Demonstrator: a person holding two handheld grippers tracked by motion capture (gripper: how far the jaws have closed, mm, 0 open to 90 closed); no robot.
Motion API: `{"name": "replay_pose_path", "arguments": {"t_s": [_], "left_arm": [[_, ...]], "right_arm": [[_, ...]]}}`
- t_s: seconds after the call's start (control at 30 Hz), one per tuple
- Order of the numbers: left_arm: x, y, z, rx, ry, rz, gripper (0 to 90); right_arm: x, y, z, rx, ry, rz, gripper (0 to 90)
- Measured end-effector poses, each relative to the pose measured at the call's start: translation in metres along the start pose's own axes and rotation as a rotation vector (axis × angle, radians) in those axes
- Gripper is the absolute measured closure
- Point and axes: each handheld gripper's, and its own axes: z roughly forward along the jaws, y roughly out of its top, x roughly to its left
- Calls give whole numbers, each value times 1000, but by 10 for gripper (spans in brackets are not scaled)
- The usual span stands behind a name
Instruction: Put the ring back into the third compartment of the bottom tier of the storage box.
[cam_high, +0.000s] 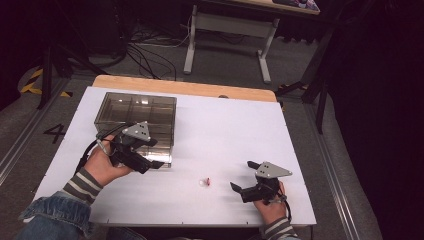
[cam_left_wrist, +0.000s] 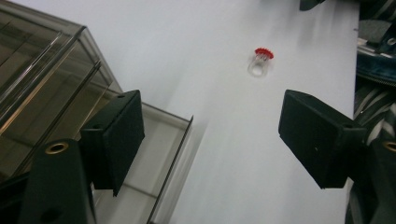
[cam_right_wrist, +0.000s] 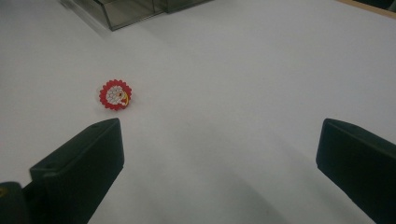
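A small clear ring with a red flower-shaped top lies on the white table, between the two hands. A smoky clear compartment box stands at the left, and a shallow drawer sticks out of its near side. My left gripper is open at the drawer's corner, and its pads press on nothing. My right gripper is open and empty. It rests low at the front right, with the ring ahead and to the left of its jaws.
The white board ends close behind both hands at the front edge. A strip of wooden tabletop shows beyond the box. Past it are floor cables and another table's white legs.
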Motion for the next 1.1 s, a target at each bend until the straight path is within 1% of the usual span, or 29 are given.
{"name": "replay_pose_path", "arguments": {"t_s": [0.1, 0.2, 0.3, 0.53, 0.63, 0.73, 0.87, 0.93, 1.1], "left_arm": [[-3, 3, 3, -28, 0, -4, 228], [-6, 6, 7, -40, -6, -2, 229], [-10, 9, 13, -36, -4, 4, 242], [-18, 16, 28, -36, -22, 18, 245], [-21, 19, 33, -28, -24, 23, 244], [-22, 20, 38, -37, -35, 13, 244], [-25, 23, 45, -39, -45, 14, 243], [-25, 24, 48, -30, -44, 23, 241], [-26, 24, 50, -30, -40, 22, 238]], "right_arm": [[0, 0, 0, 0, 0, 0, 16], [0, 0, 0, 0, 0, -1, 16], [0, 0, 0, 0, 0, -1, 16], [0, 0, 0, 0, 1, 0, 16], [0, 0, 0, 0, 1, 0, 16], [0, 0, 0, 0, 2, 0, 16], [0, 0, 0, 1, 0, 1, 15], [0, 0, 0, 1, -1, 1, 15], [0, 0, 0, 3, -1, 1, 15]]}}
